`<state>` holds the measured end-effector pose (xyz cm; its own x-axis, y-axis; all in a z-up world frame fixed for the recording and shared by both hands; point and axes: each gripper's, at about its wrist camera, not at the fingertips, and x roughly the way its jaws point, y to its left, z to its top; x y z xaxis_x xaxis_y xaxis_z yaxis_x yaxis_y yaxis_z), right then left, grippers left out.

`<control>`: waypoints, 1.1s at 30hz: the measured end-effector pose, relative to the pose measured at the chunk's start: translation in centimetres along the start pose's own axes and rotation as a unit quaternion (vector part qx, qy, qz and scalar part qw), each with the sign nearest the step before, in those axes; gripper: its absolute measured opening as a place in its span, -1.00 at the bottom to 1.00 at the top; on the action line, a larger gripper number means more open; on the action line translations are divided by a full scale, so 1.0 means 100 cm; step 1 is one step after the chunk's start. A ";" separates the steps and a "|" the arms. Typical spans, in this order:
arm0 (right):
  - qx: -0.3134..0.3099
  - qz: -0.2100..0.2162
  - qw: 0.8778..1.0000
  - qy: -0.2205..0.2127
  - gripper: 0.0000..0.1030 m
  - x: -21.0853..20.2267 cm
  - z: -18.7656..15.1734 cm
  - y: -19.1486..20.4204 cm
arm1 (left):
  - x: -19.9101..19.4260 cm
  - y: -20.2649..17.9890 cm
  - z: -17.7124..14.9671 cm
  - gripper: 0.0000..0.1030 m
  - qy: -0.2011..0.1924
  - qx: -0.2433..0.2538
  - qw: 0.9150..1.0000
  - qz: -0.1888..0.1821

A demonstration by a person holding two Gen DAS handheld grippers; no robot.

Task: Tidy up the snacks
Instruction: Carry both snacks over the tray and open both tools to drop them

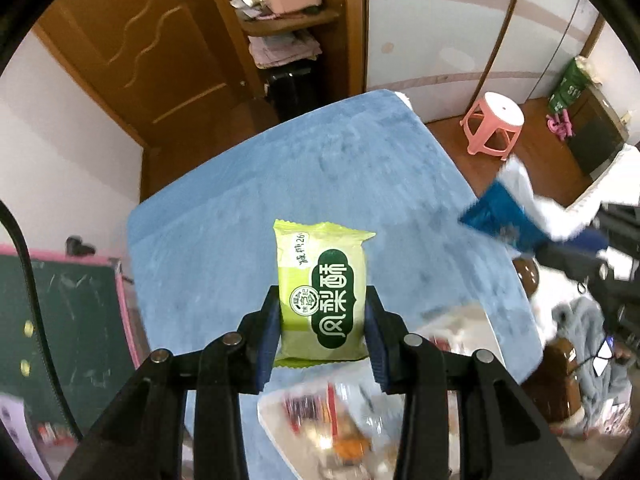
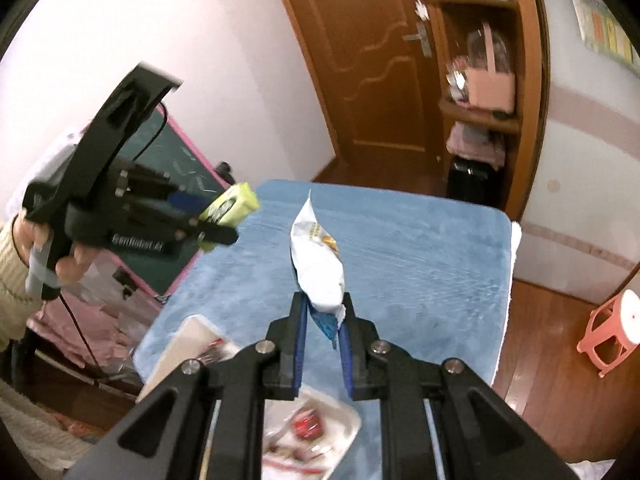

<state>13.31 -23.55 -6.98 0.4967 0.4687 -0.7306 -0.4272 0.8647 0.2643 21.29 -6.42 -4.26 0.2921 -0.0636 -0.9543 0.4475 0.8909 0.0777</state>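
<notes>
My left gripper (image 1: 322,312) is shut on a green pineapple-cake packet (image 1: 322,288) and holds it above the blue-covered table (image 1: 240,200). It shows in the right wrist view (image 2: 218,220) with the green packet (image 2: 232,204) over the table's left edge. My right gripper (image 2: 324,316) is shut on the bottom of a white and blue snack bag (image 2: 318,256), held upright above the table (image 2: 420,260). That bag (image 1: 504,212) appears blurred at the right of the left wrist view. A white tray (image 1: 280,412) with several snack packets lies below both grippers.
A second white tray (image 2: 180,352) sits at the table's near left edge. A pink stool (image 1: 494,126) stands on the wooden floor to the right. A green chalkboard (image 1: 72,320) leans left of the table. A door and shelf stand behind.
</notes>
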 end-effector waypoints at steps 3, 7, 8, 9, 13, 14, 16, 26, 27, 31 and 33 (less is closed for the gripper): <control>-0.021 -0.002 1.000 -0.016 -0.71 -0.031 -0.014 0.037 | -0.035 -0.003 -0.057 -0.28 -0.015 -0.018 1.000 -0.001; -0.028 -0.004 0.999 -0.017 -0.71 -0.054 -0.040 0.078 | -0.050 -0.001 -0.118 -0.28 -0.021 -0.047 0.999 0.002; -0.027 -0.001 1.000 -0.014 -0.71 -0.055 -0.044 0.084 | -0.050 -0.001 -0.134 -0.28 -0.020 -0.057 0.998 0.004; -0.026 0.001 1.000 -0.012 -0.71 -0.056 -0.050 0.091 | -0.052 -0.001 -0.147 -0.28 -0.019 -0.065 0.998 0.003; -0.029 -0.001 1.000 0.003 -0.71 -0.053 -0.070 0.115 | -0.047 0.002 -0.179 -0.27 -0.021 -0.103 0.995 0.000; -0.031 -0.001 0.999 0.006 -0.71 -0.050 -0.073 0.121 | -0.046 0.004 -0.187 -0.27 -0.023 -0.115 0.993 -0.001; -0.037 -0.009 0.999 0.011 -0.71 -0.045 -0.080 0.131 | -0.044 0.005 -0.198 -0.27 -0.026 -0.127 0.992 0.003; -0.024 -0.053 0.998 0.033 -0.10 -0.019 -0.092 0.153 | -0.052 -0.010 -0.224 0.77 -0.075 -0.116 0.988 0.062; -0.019 -0.052 0.998 0.032 -0.10 -0.020 -0.092 0.154 | -0.054 -0.010 -0.225 0.77 -0.075 -0.119 0.988 0.063; 0.018 -0.052 0.998 0.021 -0.10 -0.029 -0.088 0.151 | -0.061 -0.007 -0.231 0.77 -0.081 -0.138 0.985 0.058; 0.033 -0.050 0.998 0.016 -0.10 -0.035 -0.086 0.152 | -0.066 -0.005 -0.235 0.77 -0.089 -0.148 0.983 0.057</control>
<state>-1.39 -13.64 -5.83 0.5090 0.3740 -0.7752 -0.3246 0.9176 0.2295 -0.75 4.11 -4.80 0.4813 -0.0108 -0.8765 0.1463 0.9869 0.0682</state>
